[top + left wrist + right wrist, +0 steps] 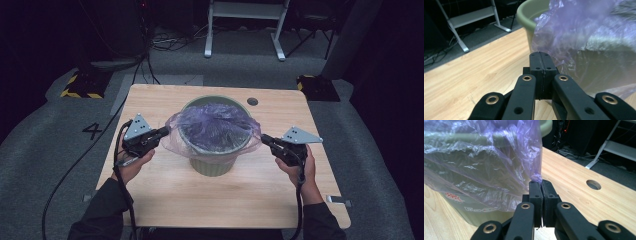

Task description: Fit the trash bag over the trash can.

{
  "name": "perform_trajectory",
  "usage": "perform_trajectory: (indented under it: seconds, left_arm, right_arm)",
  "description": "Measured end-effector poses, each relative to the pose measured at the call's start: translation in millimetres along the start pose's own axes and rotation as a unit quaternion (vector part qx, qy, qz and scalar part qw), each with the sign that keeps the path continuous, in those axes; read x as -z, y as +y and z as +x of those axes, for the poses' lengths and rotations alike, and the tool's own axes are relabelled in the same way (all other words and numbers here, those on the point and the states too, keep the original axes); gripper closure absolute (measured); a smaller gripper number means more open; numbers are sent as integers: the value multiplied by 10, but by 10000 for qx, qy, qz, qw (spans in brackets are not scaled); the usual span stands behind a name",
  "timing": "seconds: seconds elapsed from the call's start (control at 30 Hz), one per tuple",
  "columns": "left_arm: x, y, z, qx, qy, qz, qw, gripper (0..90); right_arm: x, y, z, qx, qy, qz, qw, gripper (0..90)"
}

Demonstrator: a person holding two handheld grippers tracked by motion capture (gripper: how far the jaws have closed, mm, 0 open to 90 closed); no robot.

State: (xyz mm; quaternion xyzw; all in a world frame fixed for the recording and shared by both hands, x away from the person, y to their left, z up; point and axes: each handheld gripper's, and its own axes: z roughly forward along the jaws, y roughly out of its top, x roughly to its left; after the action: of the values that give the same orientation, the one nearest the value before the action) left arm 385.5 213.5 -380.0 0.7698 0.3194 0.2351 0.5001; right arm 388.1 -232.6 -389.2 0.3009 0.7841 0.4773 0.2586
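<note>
Both claws pinch purple bag (212, 127) edges | left claw (165, 133) | right claw (264, 138)

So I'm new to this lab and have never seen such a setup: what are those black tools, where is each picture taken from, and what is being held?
No robot arm here: a person holds a two-jaw gripper in each hand. The high view looks down on the wooden table from above the person's side; the left gripper is at its left, the right gripper at its right. The other two pictures come from a camera riding on each gripper, looking along its black jaws.

On the table stands a green bin with a thin purple plastic bag draped over its rim. Each gripper is shut on the bag's edge, one on either side of the bin: the right gripper view shows film pinched between the jaws.
</note>
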Motion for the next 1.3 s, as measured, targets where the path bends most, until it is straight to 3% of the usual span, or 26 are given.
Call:
perform_trajectory:
  seconds: [0.1,0.2,0.37,0.53,0.6,0.7,0.83,0.97,1.1,1.17,1.3]
  left_arm:
    - [-41,-55,41,129,-23,-7,9999,898]
    - [-37,-81,42,125,-38,-24,9999,898]
    - [8,-76,17,36,-51,-81,9999,897]
    - [32,-79,21,-16,-17,-63,10000,886]
    - [45,-85,35,12,-7,-94,10000,837]
    - [86,-88,65,70,-89,-135,9998,566]
    - [242,-76,66,55,-20,-308,9995,239]
    - [439,-52,96,42,-96,-520,9986,164]
    - [587,45,60,-96,-177,-681,9975,158]
    - [625,103,34,-130,-285,-819,9961,158]
    - [608,259,-30,-64,-597,-1046,9927,158]
  right_arm:
    - [-41,-34,-25,-64,-6,79,9999,839]
    - [-30,-46,-26,-61,43,59,10000,652]
    - [122,-2,26,125,319,-361,9988,412]
    - [295,136,86,292,321,-747,9963,312]
    - [357,218,107,423,318,-836,9951,298]
    - [390,345,126,439,387,-947,9938,301]
    - [321,484,175,662,309,-819,9940,304]
    - [228,570,163,645,301,-807,9942,311]
    - [169,663,140,664,262,-771,9945,329]
    - [146,706,109,639,176,-791,9947,398]
    - [92,761,22,589,290,-774,9948,563]
